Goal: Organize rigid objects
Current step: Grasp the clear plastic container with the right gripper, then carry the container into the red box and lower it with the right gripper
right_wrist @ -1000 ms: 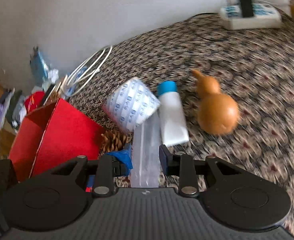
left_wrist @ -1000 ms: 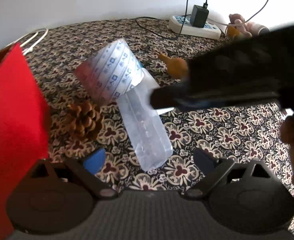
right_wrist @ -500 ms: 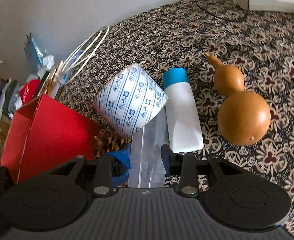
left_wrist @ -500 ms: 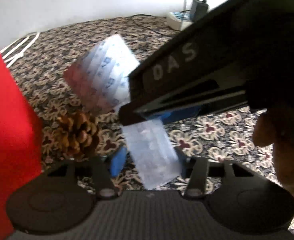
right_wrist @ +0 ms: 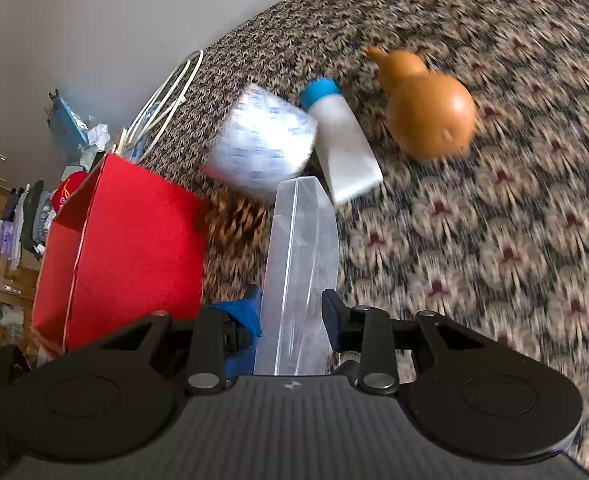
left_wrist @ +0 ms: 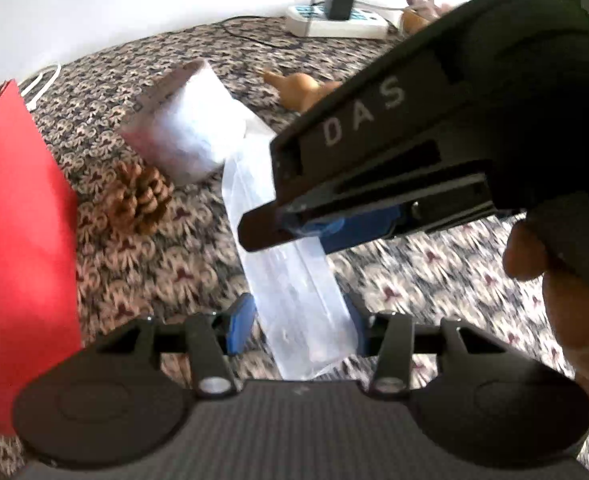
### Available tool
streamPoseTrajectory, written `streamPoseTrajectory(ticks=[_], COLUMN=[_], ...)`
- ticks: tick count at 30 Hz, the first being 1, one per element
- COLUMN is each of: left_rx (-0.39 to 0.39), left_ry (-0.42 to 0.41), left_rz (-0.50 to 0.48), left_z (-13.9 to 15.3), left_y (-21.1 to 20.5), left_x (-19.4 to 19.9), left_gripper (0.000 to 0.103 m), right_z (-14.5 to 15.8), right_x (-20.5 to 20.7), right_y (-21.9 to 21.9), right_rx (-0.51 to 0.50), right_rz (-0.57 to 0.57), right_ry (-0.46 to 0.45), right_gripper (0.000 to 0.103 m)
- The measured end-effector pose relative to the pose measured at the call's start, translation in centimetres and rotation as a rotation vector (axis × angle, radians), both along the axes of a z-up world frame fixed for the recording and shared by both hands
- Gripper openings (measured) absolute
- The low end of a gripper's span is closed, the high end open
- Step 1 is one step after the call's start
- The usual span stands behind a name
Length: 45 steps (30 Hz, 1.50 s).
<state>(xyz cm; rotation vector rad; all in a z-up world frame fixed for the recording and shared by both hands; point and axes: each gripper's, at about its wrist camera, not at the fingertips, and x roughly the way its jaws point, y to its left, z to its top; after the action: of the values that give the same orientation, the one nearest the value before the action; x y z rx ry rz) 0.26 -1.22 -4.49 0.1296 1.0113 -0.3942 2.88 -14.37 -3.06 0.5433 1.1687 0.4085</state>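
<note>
Held: clear faceted plastic bar (right_wrist: pixel 300 256), clamped by both left gripper (left_wrist: pixel 298 322) and right gripper (right_wrist: pixel 292 318)
Left: gourd (right_wrist: pixel 426 110), bottle (right_wrist: pixel 340 140), pinecone (left_wrist: pixel 140 196) outside red box (right_wrist: pixel 130 252)

My left gripper (left_wrist: pixel 300 322) has its jaws closed on the near end of the clear plastic box (left_wrist: pixel 294 280). My right gripper (left_wrist: pixel 434 148) crosses above the box's middle, a hand (left_wrist: pixel 554 300) behind it. On the patterned cloth (left_wrist: pixel 154 248), a pine cone (left_wrist: pixel 140 198) lies between the red bag (left_wrist: pixel 18 240) and the white roll (left_wrist: pixel 190 128). A gourd (left_wrist: pixel 302 86) lies beyond.
</note>
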Motion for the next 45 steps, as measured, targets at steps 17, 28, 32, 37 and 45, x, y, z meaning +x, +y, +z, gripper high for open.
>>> streamPoseTrajectory(ticks=[17,28,32,37,45], left_rx=[0.051,0.010,0.008,0.026,0.028], left_ry=[-0.143,-0.345,-0.378,-0.369,-0.242], left_rz=[-0.036,0.027,0.050,0.081,0.141], left_z=[3.9,10.4,11.8,11.4,8.9], left_y=[0.1,7.7,12.1,17.9,26.2], left_x=[-8.7,-6.2,-5.0,-3.4,-1.3], left_gripper=[0.048,0.048,0.048,0.048,0.047], right_z=[4.6,12.0,12.6,12.0,7.9], right_x=[-7.8,-5.9,-4.0,-1.9,1.4], right_y=[-1.0,7.2,12.1,18.2,25.7], right_rx=[0.064,0.051,0.049,0.056,0.043], right_rz=[0.014,0.078,0.099,0.135,0.190], right_ry=[-0.095,-0.369,-0.420,-0.404,-0.286], right_gripper=[0.016,0.017,0.017,0.017,0.017])
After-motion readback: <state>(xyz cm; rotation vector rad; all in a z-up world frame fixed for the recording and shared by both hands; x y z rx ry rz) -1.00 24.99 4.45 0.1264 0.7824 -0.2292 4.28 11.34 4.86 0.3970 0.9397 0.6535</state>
